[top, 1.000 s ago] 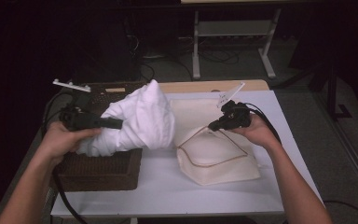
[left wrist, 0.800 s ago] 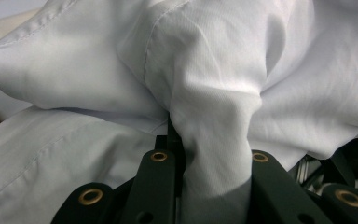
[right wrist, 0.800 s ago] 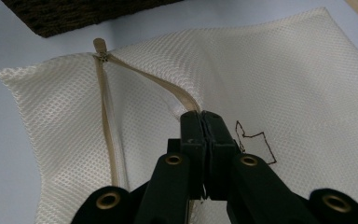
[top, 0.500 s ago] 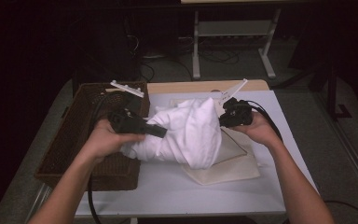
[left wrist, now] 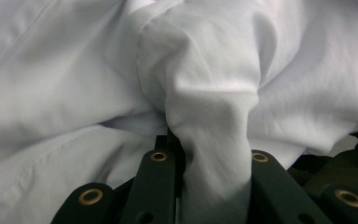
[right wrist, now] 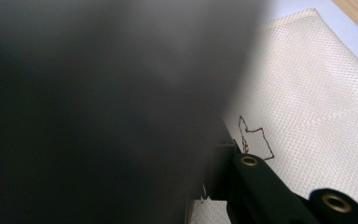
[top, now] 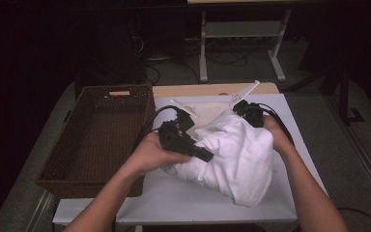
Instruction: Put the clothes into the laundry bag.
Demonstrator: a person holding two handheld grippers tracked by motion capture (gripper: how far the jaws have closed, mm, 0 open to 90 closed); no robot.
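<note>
High view: left hand-held gripper (top: pixel 207 155) clenched on white garment (top: pixel 236 159), carried over the mesh bag (top: pixel 207 112) beside right hand-held gripper (top: pixel 244 107), which is shut.

Left gripper view: fold (left wrist: pixel 214 140) pinched between jaws.

Right gripper view: bag mesh (right wrist: pixel 307 93) ahead; what it grips cannot be told. Step: stuffing garment into bag; next, find the opening.

You've got a crumpled white garment (top: pixel 236 154) bunched up over the cream mesh bag (right wrist: pixel 307 93), which lies flat on the table right of the basket.
</note>
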